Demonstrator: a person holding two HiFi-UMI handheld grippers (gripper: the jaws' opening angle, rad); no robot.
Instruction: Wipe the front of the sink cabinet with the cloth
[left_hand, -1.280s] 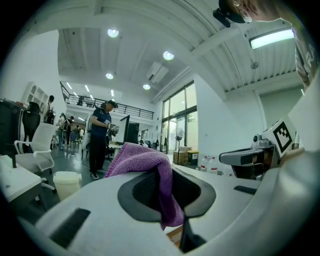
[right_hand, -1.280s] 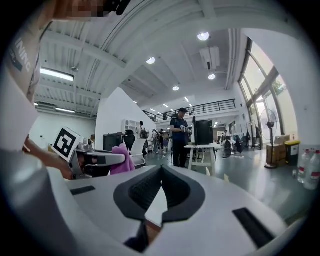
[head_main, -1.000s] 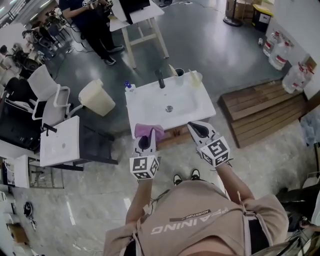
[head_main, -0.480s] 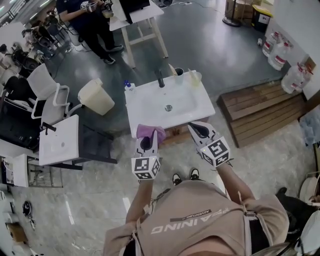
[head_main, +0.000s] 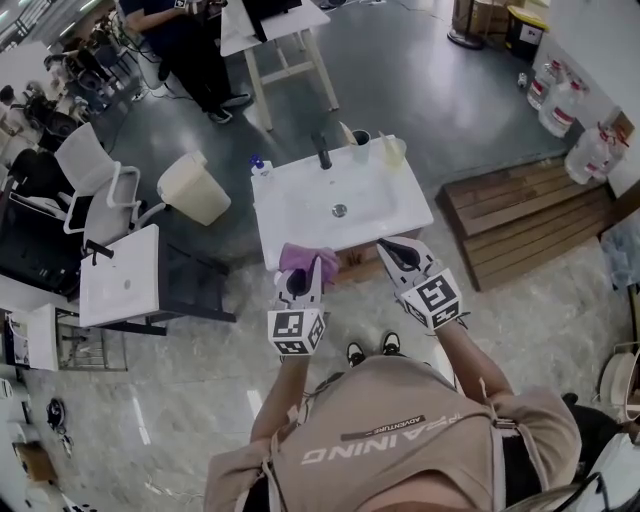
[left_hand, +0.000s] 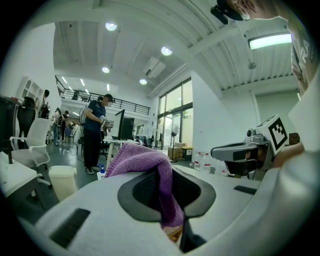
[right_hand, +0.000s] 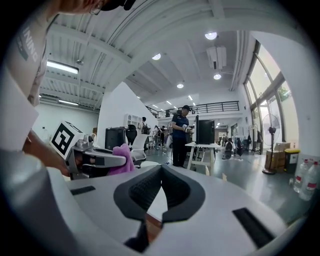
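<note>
Purple knitted cloth (head_main: 308, 259) pinched in left gripper (head_main: 299, 278) jaws, right gripper (head_main: 393, 252) jaws pressed together, empty — approach step; next, lower it against the wooden sink cabinet (head_main: 352, 268) front

In the head view the sink cabinet's front lies out of sight beneath the white basin (head_main: 300, 215), and the left gripper (head_main: 299, 277) covers the near part of the purple cloth (head_main: 312, 258). The person (head_main: 178, 38) by the far table (head_main: 272, 24) is cut off by the top edge.
</note>
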